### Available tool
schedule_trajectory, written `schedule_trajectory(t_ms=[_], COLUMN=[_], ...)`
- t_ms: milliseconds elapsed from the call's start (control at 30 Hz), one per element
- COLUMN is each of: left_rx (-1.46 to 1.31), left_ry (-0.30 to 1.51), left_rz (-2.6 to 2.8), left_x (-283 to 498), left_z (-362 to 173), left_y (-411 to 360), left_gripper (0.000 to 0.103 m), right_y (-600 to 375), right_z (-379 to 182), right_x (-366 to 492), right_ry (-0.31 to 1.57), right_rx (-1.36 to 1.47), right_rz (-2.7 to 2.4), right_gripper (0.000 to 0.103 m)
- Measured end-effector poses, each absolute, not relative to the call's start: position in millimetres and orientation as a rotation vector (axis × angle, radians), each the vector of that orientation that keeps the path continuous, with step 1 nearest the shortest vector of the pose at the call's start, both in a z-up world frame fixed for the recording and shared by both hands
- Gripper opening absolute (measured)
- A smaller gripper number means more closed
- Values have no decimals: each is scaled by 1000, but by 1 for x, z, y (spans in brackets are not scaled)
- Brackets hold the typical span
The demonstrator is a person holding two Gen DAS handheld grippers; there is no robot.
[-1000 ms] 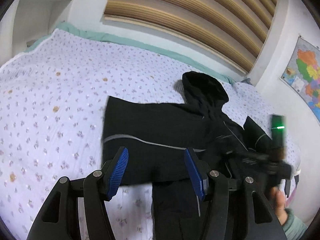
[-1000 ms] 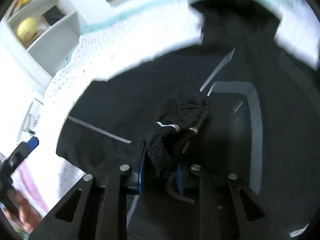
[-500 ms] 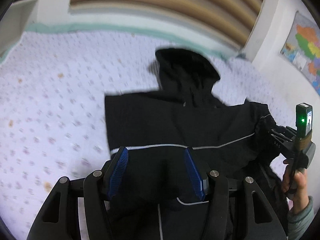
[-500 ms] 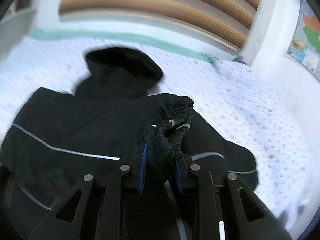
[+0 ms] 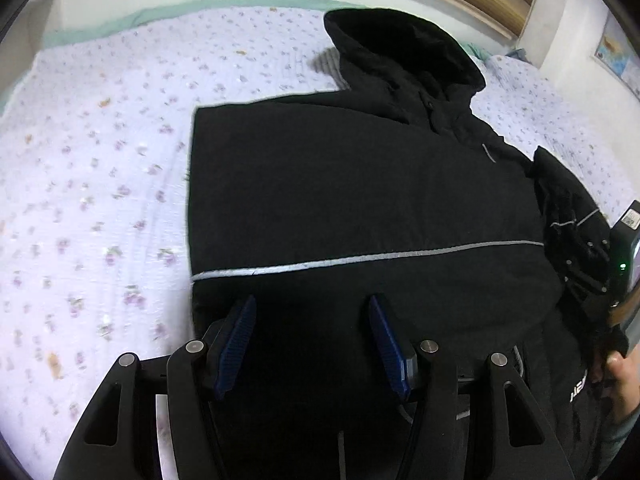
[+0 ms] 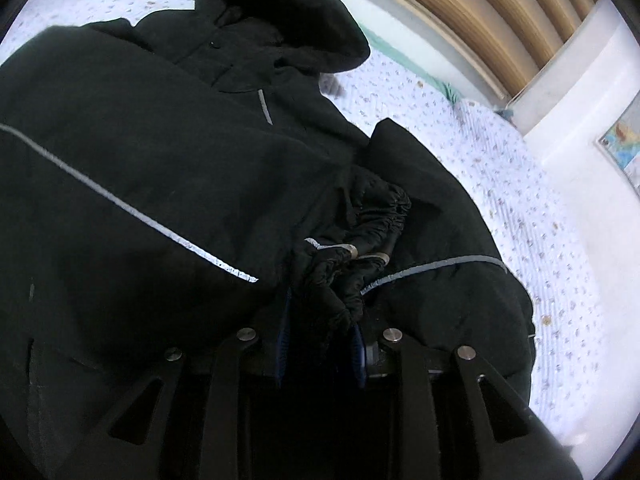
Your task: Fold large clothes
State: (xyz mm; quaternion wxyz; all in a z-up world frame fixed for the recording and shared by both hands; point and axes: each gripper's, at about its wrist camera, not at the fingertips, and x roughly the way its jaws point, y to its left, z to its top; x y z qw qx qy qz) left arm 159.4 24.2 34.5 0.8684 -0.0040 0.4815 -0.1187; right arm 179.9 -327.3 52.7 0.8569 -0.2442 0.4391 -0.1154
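A black hooded jacket (image 5: 352, 200) with thin grey reflective stripes lies spread on the bed, its hood (image 5: 400, 48) toward the headboard. My left gripper (image 5: 312, 340) hangs open just above the jacket's lower part, nothing between its blue pads (image 5: 236, 336). In the right wrist view the jacket (image 6: 140, 168) fills the left side. My right gripper (image 6: 320, 336) is shut on the bunched sleeve cuff (image 6: 352, 256) with its elastic gathers, held over the jacket's right half. The same cuff and right gripper (image 5: 624, 264) show at the left wrist view's right edge.
The bed has a pale floral sheet (image 5: 100, 184) with open room to the jacket's left and a strip on its right (image 6: 532, 208). A slatted wooden headboard (image 6: 480, 12) and white wall stand behind. A hand (image 5: 624, 376) grips the right tool. A map (image 6: 624, 140) hangs on the wall.
Both grippers came down toward the jacket, which now looms larger. The right gripper swung round with the cuff still in it, carrying the sleeve across to the jacket's right side.
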Motion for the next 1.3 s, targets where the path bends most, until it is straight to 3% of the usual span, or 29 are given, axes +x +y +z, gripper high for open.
schedule_trajectory(t_ms=[100,200,267,467,767,1033,1167,1300], left_rx=[-59,-111,-108,-209,-150,-23,26,18], left_ry=[1040,984,906,867,929,856,865,957], left_rz=[-249,-246,-240,-313,-439,-336,-384,-448], left_x=[148,130,112,88,87,114,130,143], left_z=[62,111,149,207,230,202,137,61], left_y=[32,41,37,-5,-141,-210,-221,-227], left_gripper=[60,60,60,60,60,60,60,60], right_y=[-337,-354,-363,-390,-529,-620,-646,-654], right_z=[73,124,154,208,193,127,81,73], right_x=[172,149,134,83,50,30,35,37], right_ry=[1009,979,916,795,800,640,695,717], right_rx=[-372,-135,-92,-145,51,165,263,290], right_rz=[-186,-50,-33,-73,-226,-457,-455,-402], right_gripper=[34,59,68,70,70,73,74,74])
